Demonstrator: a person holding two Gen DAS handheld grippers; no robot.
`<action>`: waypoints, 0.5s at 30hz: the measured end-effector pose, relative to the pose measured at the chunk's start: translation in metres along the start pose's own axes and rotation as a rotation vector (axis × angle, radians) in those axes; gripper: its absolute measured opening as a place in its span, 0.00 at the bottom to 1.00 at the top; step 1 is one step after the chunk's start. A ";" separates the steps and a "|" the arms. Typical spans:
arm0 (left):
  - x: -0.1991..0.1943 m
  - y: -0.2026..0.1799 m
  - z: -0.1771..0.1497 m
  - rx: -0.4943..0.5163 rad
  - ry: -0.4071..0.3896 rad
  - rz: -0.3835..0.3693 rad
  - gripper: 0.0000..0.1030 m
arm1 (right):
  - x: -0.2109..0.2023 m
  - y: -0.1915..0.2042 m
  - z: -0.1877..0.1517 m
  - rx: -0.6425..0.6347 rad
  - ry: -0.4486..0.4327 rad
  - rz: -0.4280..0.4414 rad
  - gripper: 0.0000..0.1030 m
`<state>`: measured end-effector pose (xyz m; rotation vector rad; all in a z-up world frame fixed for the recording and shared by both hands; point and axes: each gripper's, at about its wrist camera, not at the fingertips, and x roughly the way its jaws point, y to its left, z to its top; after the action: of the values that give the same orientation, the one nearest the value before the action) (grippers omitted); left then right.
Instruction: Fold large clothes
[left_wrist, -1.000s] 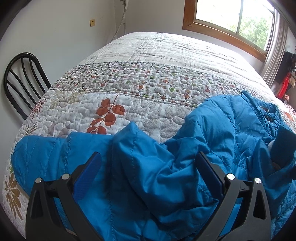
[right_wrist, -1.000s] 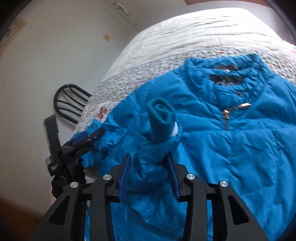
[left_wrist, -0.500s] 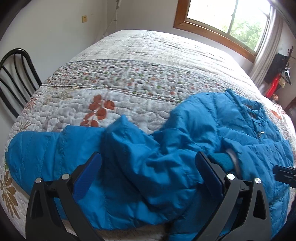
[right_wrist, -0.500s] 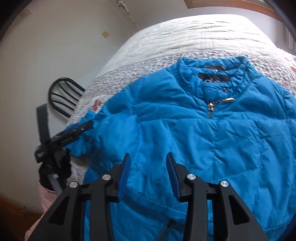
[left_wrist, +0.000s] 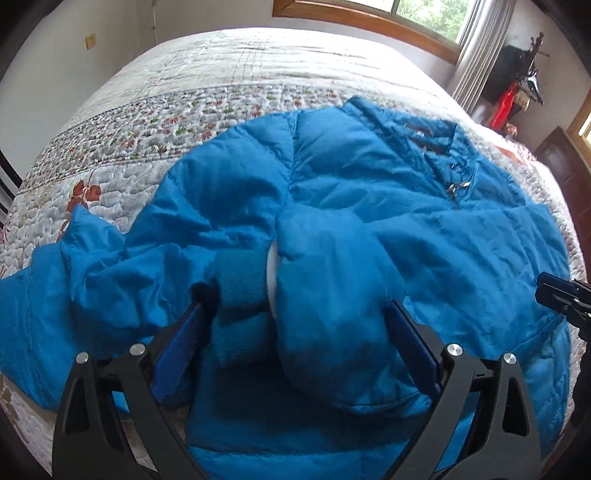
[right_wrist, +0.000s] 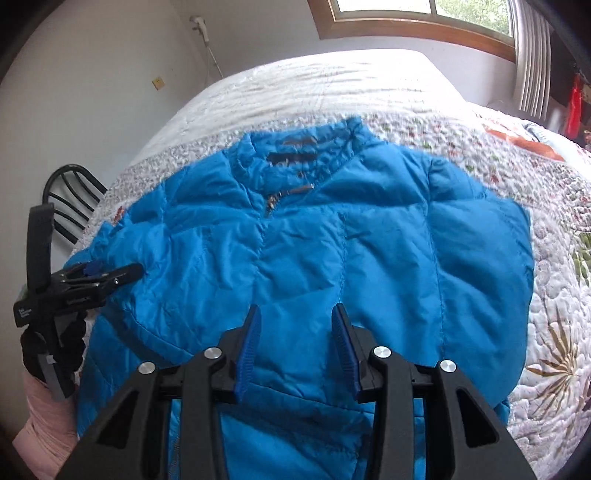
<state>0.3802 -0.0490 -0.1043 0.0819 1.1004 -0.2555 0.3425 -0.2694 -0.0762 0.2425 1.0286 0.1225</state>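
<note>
A blue puffer jacket (left_wrist: 369, 206) lies front up on the quilted bed, collar away from me, zipper pull (left_wrist: 458, 186) near the neck. One sleeve (left_wrist: 325, 295) is folded across the chest, its knit cuff (left_wrist: 240, 280) pointing left. My left gripper (left_wrist: 301, 328) hangs over that sleeve end with its jaws wide apart, the pads not pressing on it. In the right wrist view the jacket (right_wrist: 332, 240) fills the middle. My right gripper (right_wrist: 295, 325) hovers over its lower front, jaws partly apart with nothing between them. The left gripper (right_wrist: 110, 275) shows at the jacket's left edge.
The floral quilt (left_wrist: 221, 74) covers the whole bed, bare beyond the collar. A black chair (right_wrist: 70, 195) stands by the bed's left side. A gloved hand (right_wrist: 48, 350) with a pink sleeve holds the left gripper. A window and curtain (right_wrist: 528, 55) are at the back right.
A second ago the sleeve end stood between my right gripper's fingers; now it lies across the chest under the left gripper. Both grippers have swung right over the jacket.
</note>
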 end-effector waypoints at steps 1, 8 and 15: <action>0.004 -0.002 -0.002 0.023 0.006 0.019 0.94 | 0.013 0.002 -0.006 -0.009 0.006 -0.015 0.40; 0.006 -0.004 -0.008 0.050 -0.020 0.064 0.96 | 0.018 0.007 -0.014 -0.024 -0.052 -0.059 0.39; -0.051 -0.021 -0.028 0.026 -0.129 0.010 0.95 | -0.037 0.008 -0.028 -0.003 -0.110 -0.051 0.40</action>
<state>0.3291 -0.0556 -0.0701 0.0929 0.9678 -0.2629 0.2998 -0.2660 -0.0569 0.2175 0.9247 0.0634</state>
